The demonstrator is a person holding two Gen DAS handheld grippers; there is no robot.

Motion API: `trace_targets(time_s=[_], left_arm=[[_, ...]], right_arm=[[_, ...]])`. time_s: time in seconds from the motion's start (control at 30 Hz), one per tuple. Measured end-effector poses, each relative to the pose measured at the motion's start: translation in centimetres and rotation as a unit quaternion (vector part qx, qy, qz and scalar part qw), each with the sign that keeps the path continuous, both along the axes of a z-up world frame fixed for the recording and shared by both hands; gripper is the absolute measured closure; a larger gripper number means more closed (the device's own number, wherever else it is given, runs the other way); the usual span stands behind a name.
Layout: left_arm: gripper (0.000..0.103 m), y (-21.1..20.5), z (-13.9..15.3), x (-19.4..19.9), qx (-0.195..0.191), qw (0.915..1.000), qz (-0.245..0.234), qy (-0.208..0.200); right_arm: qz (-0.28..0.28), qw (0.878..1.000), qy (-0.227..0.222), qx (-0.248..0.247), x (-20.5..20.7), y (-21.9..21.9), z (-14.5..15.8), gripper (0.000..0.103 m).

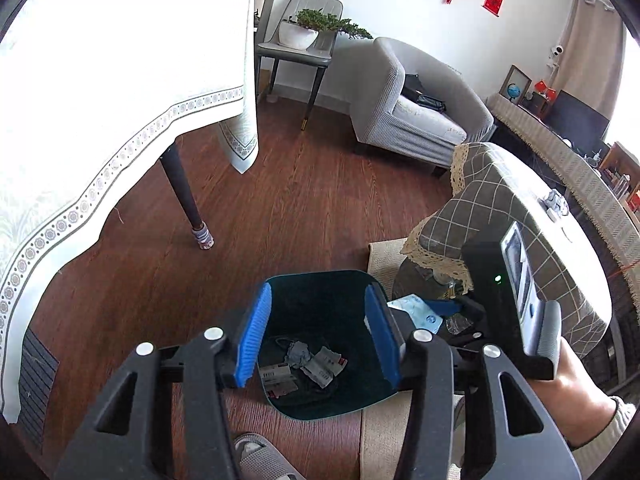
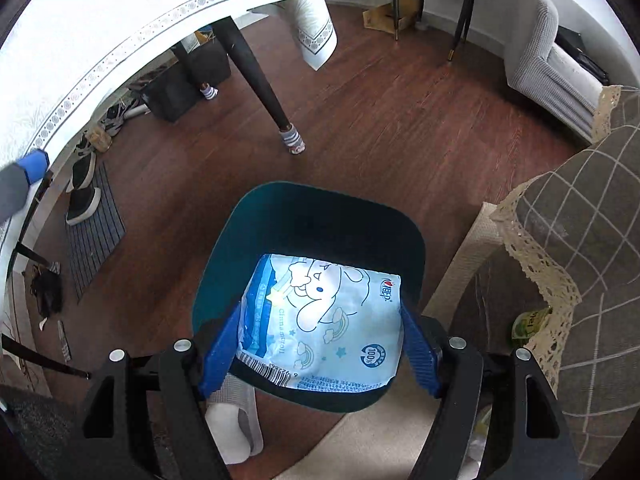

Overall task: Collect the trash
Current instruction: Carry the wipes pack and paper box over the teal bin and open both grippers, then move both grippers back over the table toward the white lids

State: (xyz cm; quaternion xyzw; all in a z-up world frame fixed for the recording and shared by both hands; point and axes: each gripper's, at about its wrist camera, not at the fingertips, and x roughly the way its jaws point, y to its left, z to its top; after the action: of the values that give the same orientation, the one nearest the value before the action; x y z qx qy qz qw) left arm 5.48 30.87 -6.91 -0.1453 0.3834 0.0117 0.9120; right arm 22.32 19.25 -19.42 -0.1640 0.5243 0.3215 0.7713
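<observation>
The right hand-held gripper grasps a light-blue tissue pack between its blue pads, holding it right over the open mouth of the dark teal trash bin on the wooden floor. The left hand-held gripper stands released – nothing between its pads – above the same bin, where crumpled paper and small cartons lie at the bottom. At two o'clock from the bin, a checked cloth with lace trim drapes a table; at eleven o'clock stands a dark table leg

a home living room: armchair, draped table.
</observation>
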Motion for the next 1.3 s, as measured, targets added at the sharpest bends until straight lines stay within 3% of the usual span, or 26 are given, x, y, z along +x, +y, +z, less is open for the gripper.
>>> trace_targets(time_s=[0.27,0.67,0.8,0.93,1.3], left_arm=[[0.062,-1.4,1.5,0.1,0.002,0.9997,-0.018,-0.018],[0.062,-4.6,4.6,1.1,0.009,0.9981,-0.029,-0.053],[0.062,-5.8,5.6,1.4,0.012,0.9973,-0.033,-0.065],[0.062,-7.3,7.0,1.7,0.023,0.9958,-0.035,-0.081],[0.048,-12.2,8.9,3.8,0.019,0.9924,-0.059,-0.107]], right_arm=[[0.001,1.0,0.019,-0.015,-0.1,-0.9,-0.7,0.021],[0.019,1.0,0.008,0.016,-0.7,-3.4,1.8,0.02],[0.025,0.999,-0.016,0.029,-1.1,-4.7,3.6,0.02],[0.031,0.997,-0.051,0.05,-1.7,-6.0,6.0,0.028],[0.001,0.983,-0.141,0.113,-1.1,-12.4,11.6,0.031]])
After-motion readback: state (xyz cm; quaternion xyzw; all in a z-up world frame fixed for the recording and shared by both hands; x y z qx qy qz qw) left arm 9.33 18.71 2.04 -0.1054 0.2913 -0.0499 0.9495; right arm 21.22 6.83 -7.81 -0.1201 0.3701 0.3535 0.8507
